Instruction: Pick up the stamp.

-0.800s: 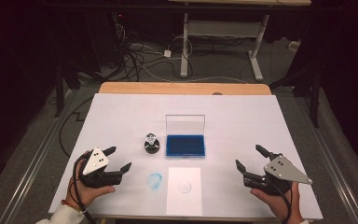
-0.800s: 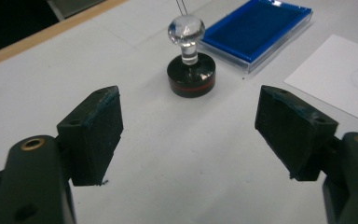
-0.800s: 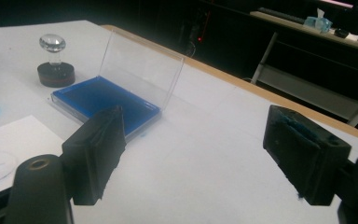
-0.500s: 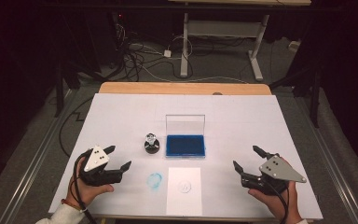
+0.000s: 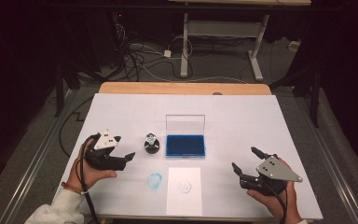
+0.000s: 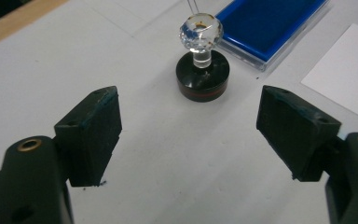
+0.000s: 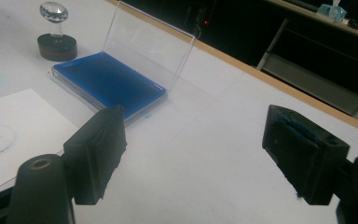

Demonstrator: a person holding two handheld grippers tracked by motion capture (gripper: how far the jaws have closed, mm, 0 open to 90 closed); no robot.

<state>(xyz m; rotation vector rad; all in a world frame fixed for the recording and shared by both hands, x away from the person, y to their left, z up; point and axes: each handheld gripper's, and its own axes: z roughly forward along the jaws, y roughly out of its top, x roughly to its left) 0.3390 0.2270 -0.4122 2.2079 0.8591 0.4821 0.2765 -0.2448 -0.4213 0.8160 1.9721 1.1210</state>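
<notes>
A stamp with a black base and a clear faceted knob stands upright left of an open blue ink pad, whose clear lid stands up behind it. My left gripper is open just left of the stamp, apart from it. In the left gripper view the stamp stands beyond the gripper's spread jaws, nothing between them. A white sheet with a faint round print lies in front of the pad. My right gripper is open and empty, right of the sheet; its jaws point toward the ink pad.
A blue ink smudge marks the white table cover left of the sheet. A wooden table edge runs along the back. Beyond it are a dark floor with cables and a desk frame.
My left gripper has moved away from the person and closer to the stamp. The right gripper has shifted only slightly to the left. Both stay open.
</notes>
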